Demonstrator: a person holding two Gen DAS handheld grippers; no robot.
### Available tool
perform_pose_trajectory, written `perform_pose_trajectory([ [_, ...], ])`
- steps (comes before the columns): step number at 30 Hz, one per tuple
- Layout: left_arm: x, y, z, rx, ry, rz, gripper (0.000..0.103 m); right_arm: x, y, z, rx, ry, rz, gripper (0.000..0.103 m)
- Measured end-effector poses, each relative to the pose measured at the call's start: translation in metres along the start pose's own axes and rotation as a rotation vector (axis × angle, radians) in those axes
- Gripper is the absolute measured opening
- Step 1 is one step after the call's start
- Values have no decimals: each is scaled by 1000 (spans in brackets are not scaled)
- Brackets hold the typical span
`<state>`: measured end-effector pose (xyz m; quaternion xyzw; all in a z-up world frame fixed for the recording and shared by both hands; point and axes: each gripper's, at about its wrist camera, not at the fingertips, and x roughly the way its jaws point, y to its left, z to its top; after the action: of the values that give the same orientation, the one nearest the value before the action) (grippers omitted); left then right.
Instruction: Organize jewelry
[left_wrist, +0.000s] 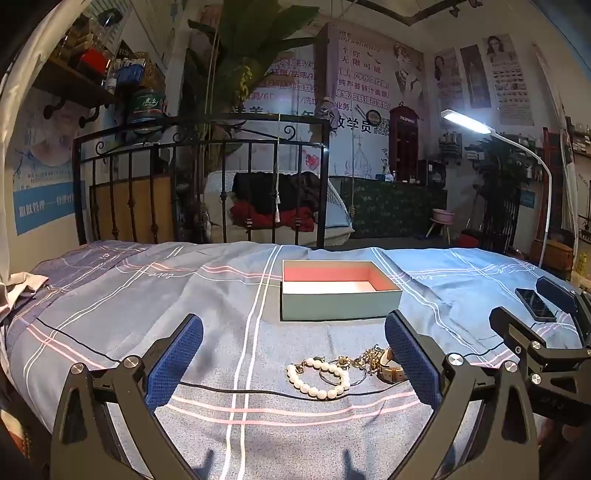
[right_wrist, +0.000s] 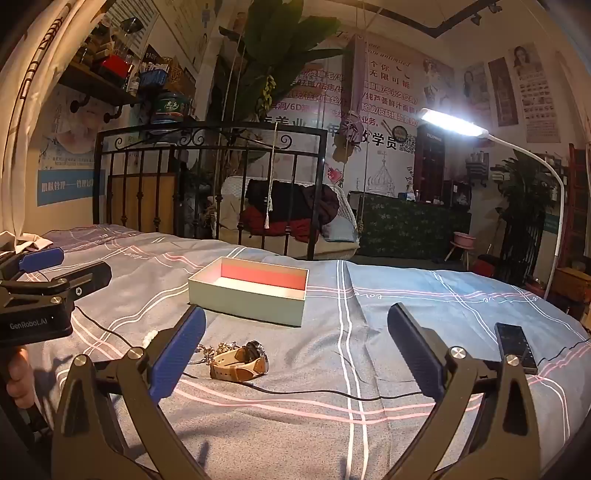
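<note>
An open pale-green box (left_wrist: 340, 302) with a pink inside stands on the bed; it also shows in the right wrist view (right_wrist: 251, 301). In front of it lie a pearl bracelet (left_wrist: 319, 378), a thin ring bangle (left_wrist: 343, 371), a tangled gold chain (left_wrist: 367, 356) and a tan-strap watch (left_wrist: 391, 369); the watch (right_wrist: 240, 363) and chain (right_wrist: 216, 349) show in the right wrist view. My left gripper (left_wrist: 295, 362) is open and empty, just short of the jewelry. My right gripper (right_wrist: 295, 354) is open and empty, right of the watch.
A plaid blue bedsheet (left_wrist: 184, 295) covers the bed. A thin black cable (right_wrist: 314, 393) runs across it near the jewelry. A black phone (right_wrist: 515, 349) lies at the right. A black iron bed frame (left_wrist: 199, 184) stands behind. A lit white lamp (right_wrist: 450, 123) arches over the right.
</note>
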<state>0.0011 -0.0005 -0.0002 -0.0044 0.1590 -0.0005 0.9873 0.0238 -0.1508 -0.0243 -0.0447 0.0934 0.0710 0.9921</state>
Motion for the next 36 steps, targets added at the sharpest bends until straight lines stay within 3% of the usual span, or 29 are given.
perform_pose_trajectory([
  [36,3,-2,-8,3,-2,-3,96,-3,-4,0,15,0,-7,97],
])
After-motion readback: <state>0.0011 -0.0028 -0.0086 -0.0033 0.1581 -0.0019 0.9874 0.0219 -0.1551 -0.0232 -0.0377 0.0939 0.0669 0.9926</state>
